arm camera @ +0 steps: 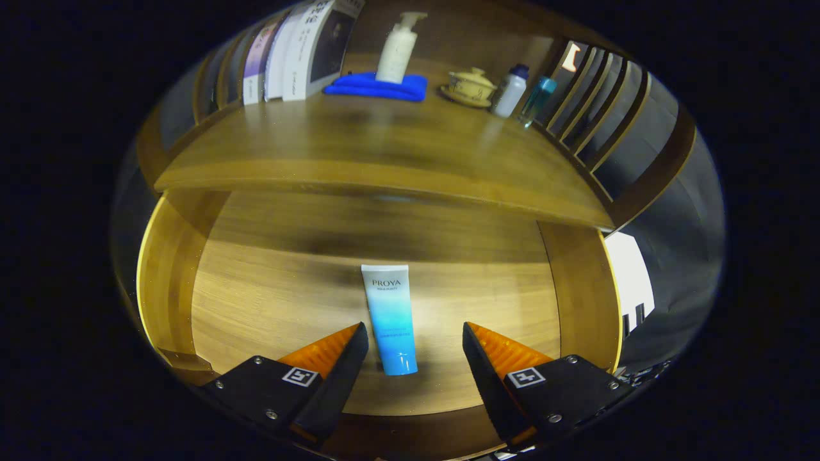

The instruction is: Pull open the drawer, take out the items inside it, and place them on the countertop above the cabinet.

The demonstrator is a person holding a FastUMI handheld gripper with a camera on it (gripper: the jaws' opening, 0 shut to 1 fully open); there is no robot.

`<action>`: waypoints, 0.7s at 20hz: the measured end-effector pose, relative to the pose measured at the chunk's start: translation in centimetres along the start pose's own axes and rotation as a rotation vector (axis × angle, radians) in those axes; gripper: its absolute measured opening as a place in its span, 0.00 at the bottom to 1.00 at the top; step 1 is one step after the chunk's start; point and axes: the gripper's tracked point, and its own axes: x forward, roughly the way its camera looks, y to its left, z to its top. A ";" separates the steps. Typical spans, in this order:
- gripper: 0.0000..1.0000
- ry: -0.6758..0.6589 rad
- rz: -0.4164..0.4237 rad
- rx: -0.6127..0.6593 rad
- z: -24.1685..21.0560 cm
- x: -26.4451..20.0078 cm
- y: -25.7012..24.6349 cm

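lying flat in the smooth wooden drawer (269, 301), a glossy tube (389, 320) between wide-open tongs (415, 336)

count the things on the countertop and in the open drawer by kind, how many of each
Books: 4, standing at the back of the countertop
Bottles: 3, pump bottle, white bottle, teal bottle
Cloth: 1, blue cloth
Lidded cup on saucer: 1
Tube: 1, blue tube in the drawer, between the open tool's fingers
Total: 10
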 end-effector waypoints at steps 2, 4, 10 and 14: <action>0.86 0.043 0.006 -0.004 0.1 1.0 0.2; 0.82 0.078 0.039 0.020 -0.3 1.9 0.9; 0.76 0.211 0.079 0.012 -2.3 2.9 1.4; 0.73 0.245 0.128 0.083 -3.8 3.5 1.6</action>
